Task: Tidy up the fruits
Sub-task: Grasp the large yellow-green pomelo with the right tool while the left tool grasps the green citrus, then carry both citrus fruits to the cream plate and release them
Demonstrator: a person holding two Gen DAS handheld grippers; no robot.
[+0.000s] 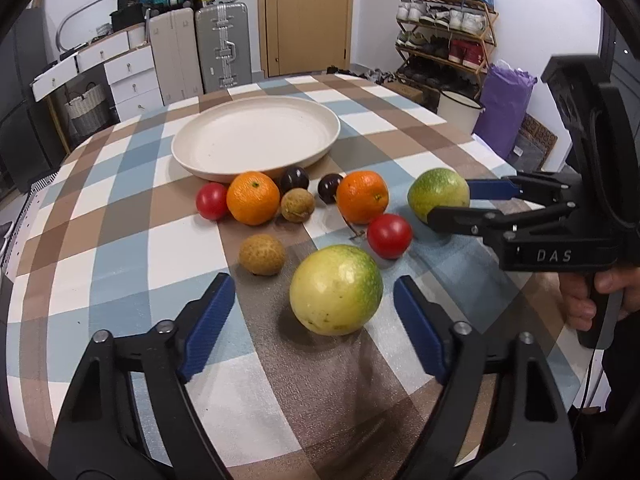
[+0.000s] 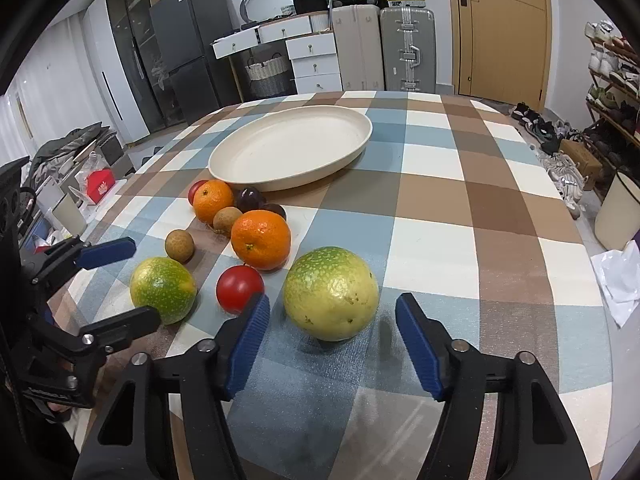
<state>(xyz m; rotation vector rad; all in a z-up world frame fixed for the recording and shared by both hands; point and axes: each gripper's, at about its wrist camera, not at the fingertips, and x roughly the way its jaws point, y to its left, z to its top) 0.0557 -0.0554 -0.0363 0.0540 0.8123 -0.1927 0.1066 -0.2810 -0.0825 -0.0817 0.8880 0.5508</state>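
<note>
A large yellow-green fruit (image 1: 336, 290) lies on the checked tablecloth between the fingers of my left gripper (image 1: 314, 282), whose blue pads stand a little off it on both sides. My right gripper (image 2: 333, 300) straddles a second yellow-green fruit (image 2: 331, 293) the same way, with small gaps at both pads. Each gripper also shows in the other's view: the right gripper (image 1: 454, 202) around its fruit (image 1: 438, 194), the left gripper (image 2: 136, 284) around its fruit (image 2: 163, 290). An empty cream plate (image 1: 256, 138) sits behind the fruits.
Between the plate and the grippers lie two oranges (image 1: 253, 198) (image 1: 362, 197), two red tomatoes (image 1: 212, 201) (image 1: 389, 236), two dark plums (image 1: 294, 179) (image 1: 329, 187) and two brown longans (image 1: 262, 254) (image 1: 297, 205). A hand (image 1: 592, 300) holds the right gripper's handle.
</note>
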